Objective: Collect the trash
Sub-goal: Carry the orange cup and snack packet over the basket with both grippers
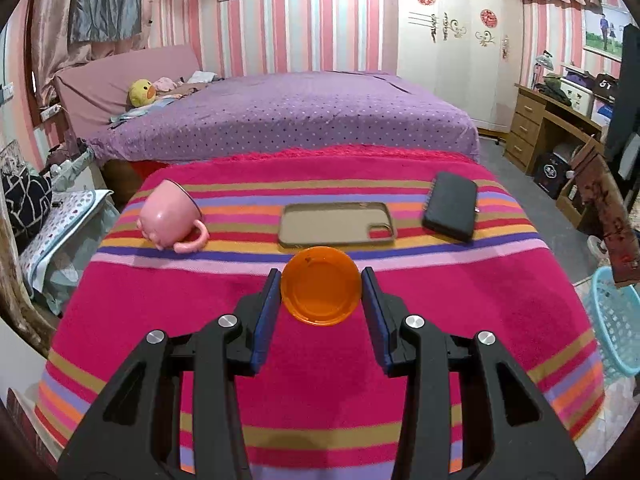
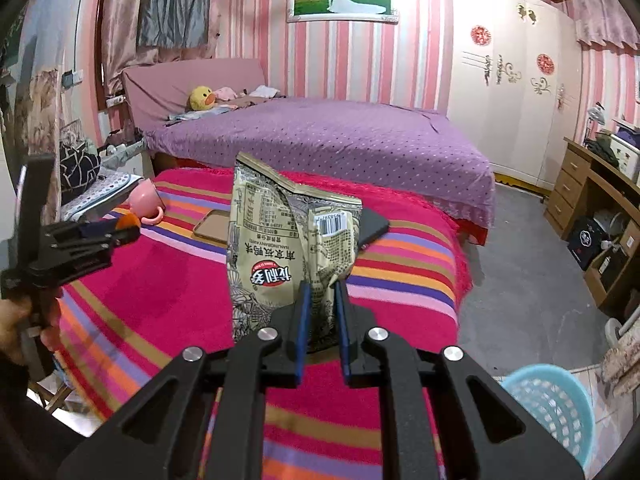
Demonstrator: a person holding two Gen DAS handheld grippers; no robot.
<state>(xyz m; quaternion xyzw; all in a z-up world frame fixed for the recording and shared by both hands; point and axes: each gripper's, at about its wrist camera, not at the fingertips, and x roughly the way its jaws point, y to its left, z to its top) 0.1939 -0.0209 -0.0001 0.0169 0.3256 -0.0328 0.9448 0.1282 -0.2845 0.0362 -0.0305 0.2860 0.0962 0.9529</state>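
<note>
My left gripper (image 1: 321, 280) is shut on an orange plastic lid (image 1: 321, 285), its blue pads pressing both sides, held above the striped red blanket (image 1: 200, 312). In the right wrist view the same left gripper (image 2: 120, 232) shows at the far left, carried by a hand, with the orange lid (image 2: 129, 221) at its tip. My right gripper (image 2: 321, 288) is shut on a crumpled beige snack bag (image 2: 280, 240), pinching its lower part so the bag stands upright above the blanket (image 2: 160, 292).
On the blanket lie a tipped pink mug (image 1: 172, 216), a tan phone case (image 1: 338, 224) and a black notebook (image 1: 451, 211). A light blue mesh basket (image 2: 556, 408) stands on the floor at the right. A purple bed (image 1: 288, 112) lies behind; a wooden desk (image 2: 592, 208) stands far right.
</note>
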